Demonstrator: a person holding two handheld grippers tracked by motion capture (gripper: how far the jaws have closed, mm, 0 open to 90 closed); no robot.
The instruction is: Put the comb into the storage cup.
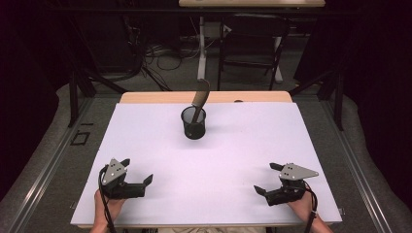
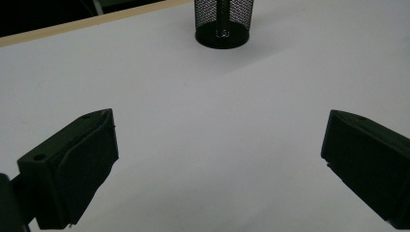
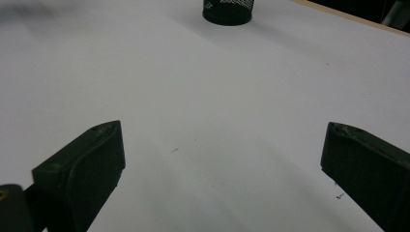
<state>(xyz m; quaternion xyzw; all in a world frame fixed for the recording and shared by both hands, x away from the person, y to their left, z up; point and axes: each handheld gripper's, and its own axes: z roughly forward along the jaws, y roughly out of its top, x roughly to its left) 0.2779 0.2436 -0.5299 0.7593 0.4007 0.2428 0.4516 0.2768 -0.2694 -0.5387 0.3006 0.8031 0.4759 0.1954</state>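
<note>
A black mesh cup (image 1: 194, 123) stands on the white table top (image 1: 209, 160) toward the back middle. A tool with a brown handle (image 1: 199, 98) leans out of it. The cup's base also appears at the top of the left gripper view (image 2: 223, 21) and the right gripper view (image 3: 227, 10). My left gripper (image 1: 137, 171) rests near the front left edge, held by a hand, jaws wide apart and empty. My right gripper (image 1: 267, 178) rests near the front right edge, also open and empty. Both sit well short of the cup.
A wooden table edge (image 1: 145, 97) runs behind the white sheet. Beyond it are a dark chair (image 1: 252, 43), cables on the floor (image 1: 160, 58) and a white desk leg (image 1: 201, 36). Grey floor borders the table on both sides.
</note>
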